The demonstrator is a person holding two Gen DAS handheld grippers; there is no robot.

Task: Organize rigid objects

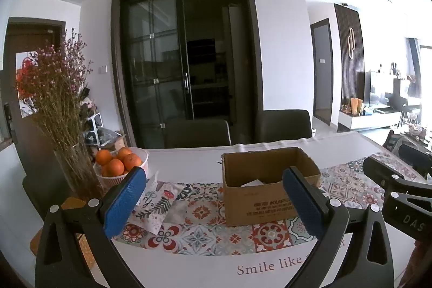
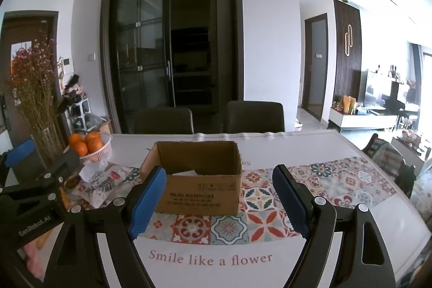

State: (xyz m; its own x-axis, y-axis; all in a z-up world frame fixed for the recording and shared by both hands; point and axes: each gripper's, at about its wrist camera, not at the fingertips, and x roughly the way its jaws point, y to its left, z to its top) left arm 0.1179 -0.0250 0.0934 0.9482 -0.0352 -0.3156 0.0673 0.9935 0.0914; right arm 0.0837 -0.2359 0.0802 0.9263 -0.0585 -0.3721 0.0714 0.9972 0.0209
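An open brown cardboard box (image 1: pixel 259 201) (image 2: pixel 199 193) stands on the patterned table runner (image 1: pixel 205 212) (image 2: pixel 259 196). Something white (image 1: pixel 252 183) (image 2: pixel 186 172) lies inside it, mostly hidden by the front wall. My left gripper (image 1: pixel 216 196) is open over the runner, short of the box and a little to its left, with nothing between its blue pads. My right gripper (image 2: pixel 220 193) is also open and empty, just in front of the box. Each gripper appears at the edge of the other's view: the right gripper (image 1: pixel 397 166) and the left gripper (image 2: pixel 40 166).
A white basket of oranges (image 1: pixel 118 166) (image 2: pixel 89 146) and a glass vase of dried flowers (image 1: pixel 73 166) (image 2: pixel 46 142) stand at the table's left. A floral pouch (image 1: pixel 155 204) (image 2: pixel 105 180) lies beside them. Two dark chairs (image 1: pixel 197 132) (image 2: pixel 255 116) stand behind the table.
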